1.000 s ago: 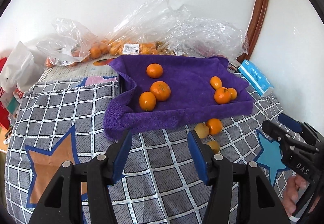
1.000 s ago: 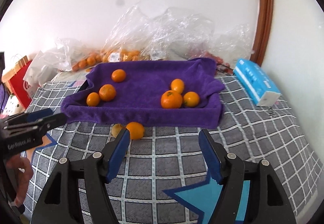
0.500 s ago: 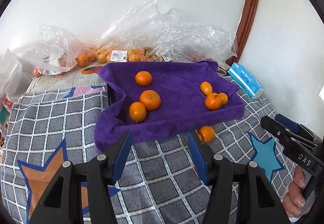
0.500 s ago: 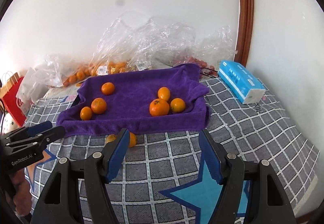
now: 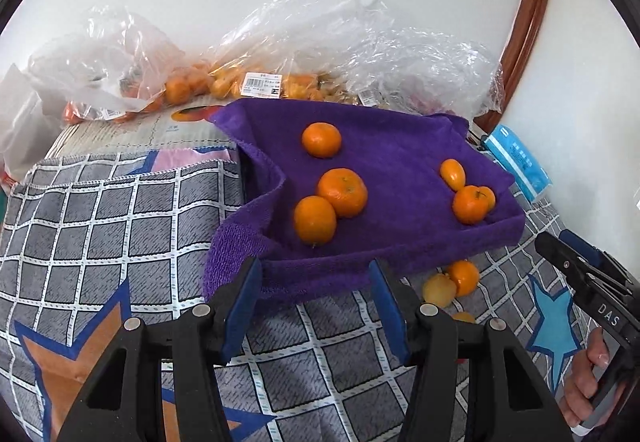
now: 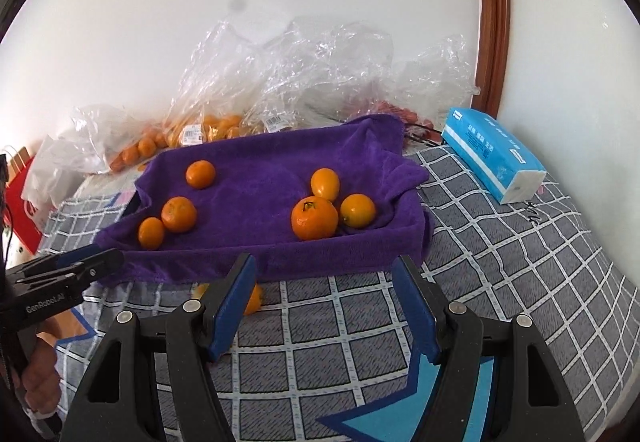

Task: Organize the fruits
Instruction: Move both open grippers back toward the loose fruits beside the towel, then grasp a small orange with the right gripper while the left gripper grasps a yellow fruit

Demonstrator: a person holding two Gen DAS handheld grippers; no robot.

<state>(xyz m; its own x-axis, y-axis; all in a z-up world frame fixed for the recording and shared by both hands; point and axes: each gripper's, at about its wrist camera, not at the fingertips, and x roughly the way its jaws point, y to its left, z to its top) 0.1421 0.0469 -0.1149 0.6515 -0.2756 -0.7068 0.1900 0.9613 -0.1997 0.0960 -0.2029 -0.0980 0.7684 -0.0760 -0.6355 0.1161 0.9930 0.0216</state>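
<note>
Oranges lie on the purple towel, three left, three right; two more sit on the checked cloth just off its front edge. Left gripper and right gripper both hang apart, empty, now closer to the towel's front edge than a second ago. Fruit bags behind, tissue pack right.

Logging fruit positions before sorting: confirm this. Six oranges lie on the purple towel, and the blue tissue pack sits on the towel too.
Not quite. Six oranges do lie on the purple towel, but the blue tissue pack sits off it, on the checked cloth beside the wall, as the right wrist view shows.
</note>
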